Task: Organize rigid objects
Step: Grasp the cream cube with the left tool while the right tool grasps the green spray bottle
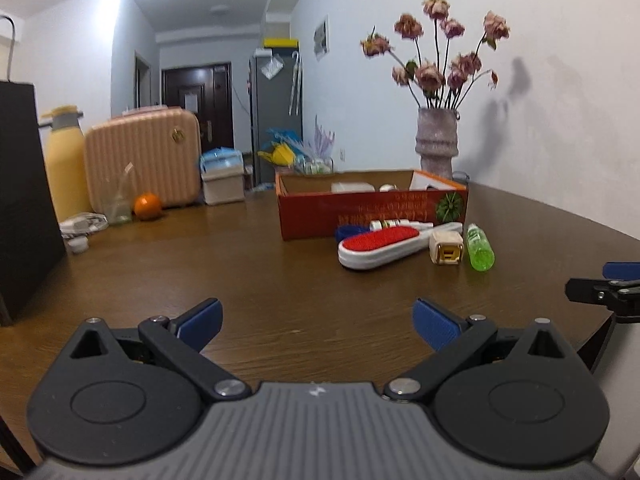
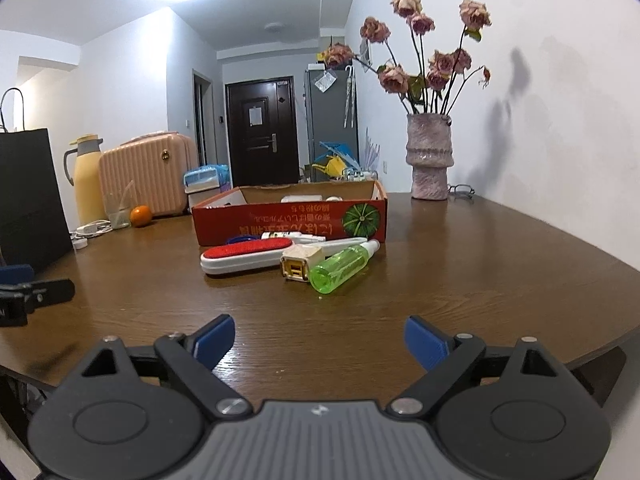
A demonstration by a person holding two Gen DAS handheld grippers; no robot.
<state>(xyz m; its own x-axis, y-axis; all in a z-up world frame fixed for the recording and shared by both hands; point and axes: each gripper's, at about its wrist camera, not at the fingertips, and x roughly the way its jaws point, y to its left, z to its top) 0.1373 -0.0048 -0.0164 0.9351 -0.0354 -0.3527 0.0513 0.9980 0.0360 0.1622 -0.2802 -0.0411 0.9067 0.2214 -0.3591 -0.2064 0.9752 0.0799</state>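
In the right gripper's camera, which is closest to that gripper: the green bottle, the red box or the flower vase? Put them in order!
1. Green bottle: lying on the table, just ahead.
2. Red box: behind the bottle, middle.
3. Flower vase: far right, by the wall.

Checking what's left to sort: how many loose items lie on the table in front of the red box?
5 visible: red-and-white lint brush, beige square charger, green plastic spray bottle, white tube, blue item behind the brush. More may be hidden.

Red box (image 2: 288,222), green bottle (image 2: 340,270), brown table (image 2: 480,280).

bare table (image 2: 460,280) ahead, clutter before red box (image 2: 288,220)
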